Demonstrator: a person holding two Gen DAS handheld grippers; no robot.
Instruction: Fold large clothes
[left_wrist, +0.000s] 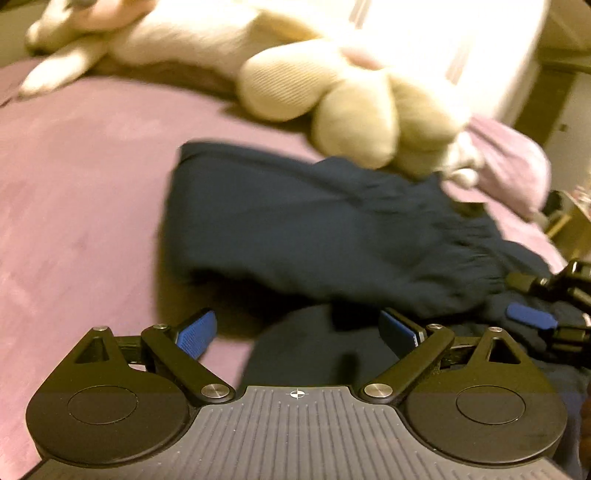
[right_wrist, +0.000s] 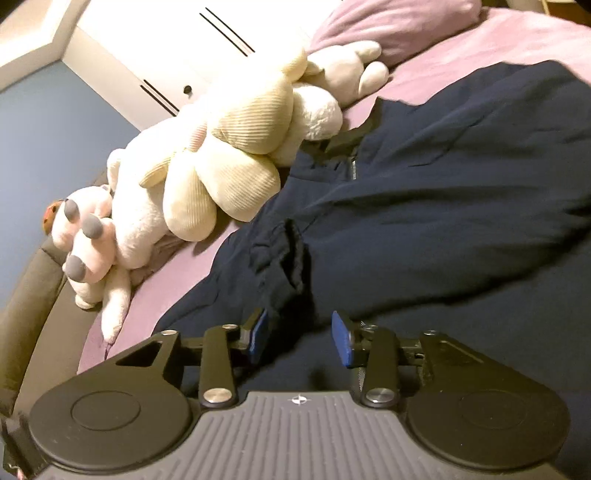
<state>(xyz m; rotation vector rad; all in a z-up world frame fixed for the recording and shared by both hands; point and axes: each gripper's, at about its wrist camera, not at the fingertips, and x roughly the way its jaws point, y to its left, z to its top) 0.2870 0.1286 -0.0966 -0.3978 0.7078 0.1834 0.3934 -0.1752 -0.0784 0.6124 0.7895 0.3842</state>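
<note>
Both tongs, left (left_wrist: 299, 332) and right (right_wrist: 301, 338), are sitting spread, holding nothing, over the garment (left_wrist: 314, 229); plush (right_wrist: 221, 166) ahead risking snagging the fold.

A purple bed (left_wrist: 81, 177) carries a navy garment (left_wrist: 295, 229) and plush toys (right_wrist: 221, 158).

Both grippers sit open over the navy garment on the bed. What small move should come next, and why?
Probably close the right gripper on the dark fabric ridge between its open fingers; neither it nor the left gripper grips the navy garment, bunched beside the plush toys.
</note>
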